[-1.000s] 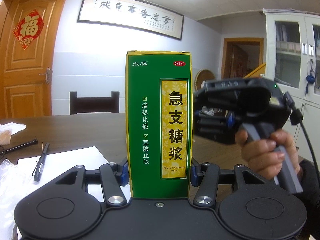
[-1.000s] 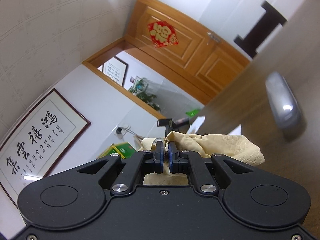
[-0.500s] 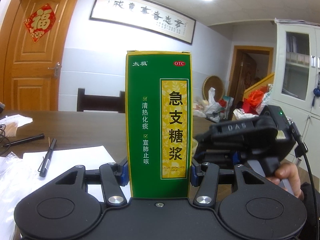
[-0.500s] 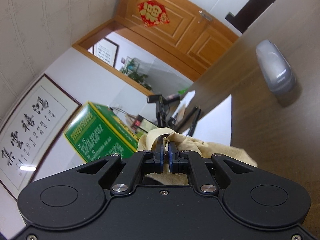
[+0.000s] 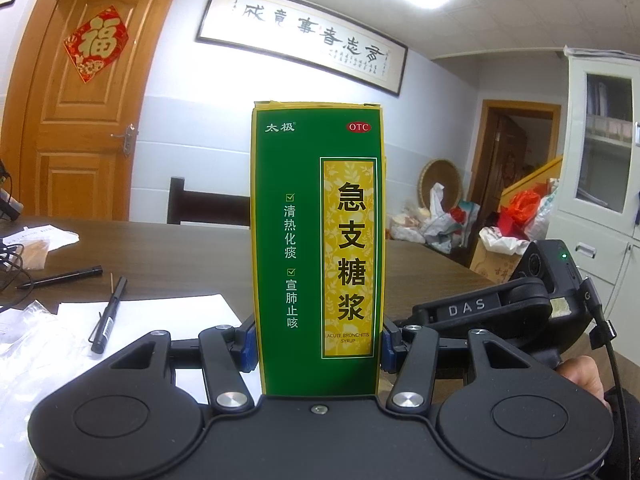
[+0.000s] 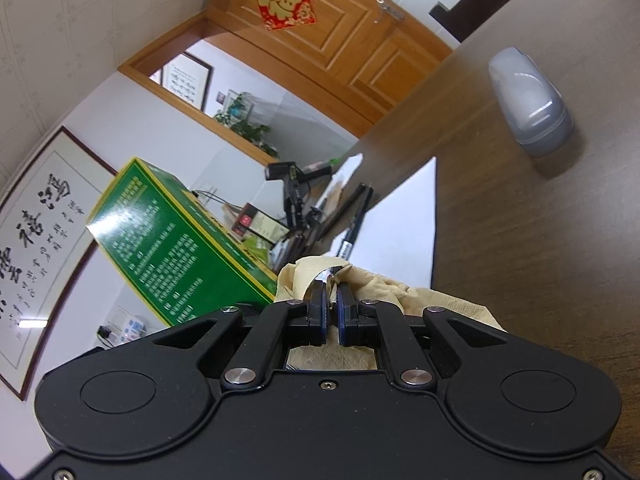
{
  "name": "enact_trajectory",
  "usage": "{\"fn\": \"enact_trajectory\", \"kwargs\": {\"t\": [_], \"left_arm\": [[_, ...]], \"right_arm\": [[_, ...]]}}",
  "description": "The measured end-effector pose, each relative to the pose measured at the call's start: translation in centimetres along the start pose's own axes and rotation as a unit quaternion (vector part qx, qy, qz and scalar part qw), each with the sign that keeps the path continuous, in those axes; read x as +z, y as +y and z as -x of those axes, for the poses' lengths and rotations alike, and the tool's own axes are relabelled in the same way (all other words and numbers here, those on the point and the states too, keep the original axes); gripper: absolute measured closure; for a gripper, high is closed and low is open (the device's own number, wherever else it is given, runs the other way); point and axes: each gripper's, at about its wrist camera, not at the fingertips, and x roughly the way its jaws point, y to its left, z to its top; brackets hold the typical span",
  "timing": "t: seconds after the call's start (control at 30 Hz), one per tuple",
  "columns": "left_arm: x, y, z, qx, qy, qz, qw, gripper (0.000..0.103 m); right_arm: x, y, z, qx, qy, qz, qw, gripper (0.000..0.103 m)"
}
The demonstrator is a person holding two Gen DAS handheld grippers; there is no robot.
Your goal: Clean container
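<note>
table [image 5: 168, 256] runs dark under everything, with paper [image 5: 160, 320] and a pen [image 5: 107, 316] off to my left so the work happens up in the air. box [image 5: 316, 248], green and yellow, stands upright in my left gripper [image 5: 316, 346], jaws closed on its lower sides, so the faces stay free for wiping. my right gripper [image 6: 330, 300] is low beside it, jaws nearly together, pinching a tan cloth [image 6: 400, 300] that bunches round the tips to serve as the wiping pad. in the right view the cloth sits just beside the box's edge; whether it touches yet i can't quite tell.
</note>
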Motion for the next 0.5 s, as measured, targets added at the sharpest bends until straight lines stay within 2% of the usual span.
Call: {"fn": "enact_trajectory", "kwargs": {"t": [0.1,0.2,0.33,0.5], "left_arm": [[-0.2,-0.6,-0.3,0.021,0.002,-0.012,0.9997,0.054],[-0.5,-1.2,-0.9,0.042,0.014,-0.024,0.9987,0.054],[-0.9,-1.5,-1.5,0.049,0.031,-0.027,0.9979,0.054],[-1.2,-2.4,-1.5,0.048,0.032,-0.046,0.9973,0.054]], "right_arm": [[0.0,0.4,0.2,-0.019,-0.009,0.016,1.0,0.097],[0.2,0.7,0.6,-0.018,-0.019,0.021,0.999,0.097],[0.6,0.4,0.9,-0.017,-0.03,0.013,0.999,0.097],[1.2,1.0,1.6,-0.006,-0.05,0.022,0.999,0.097]]}}
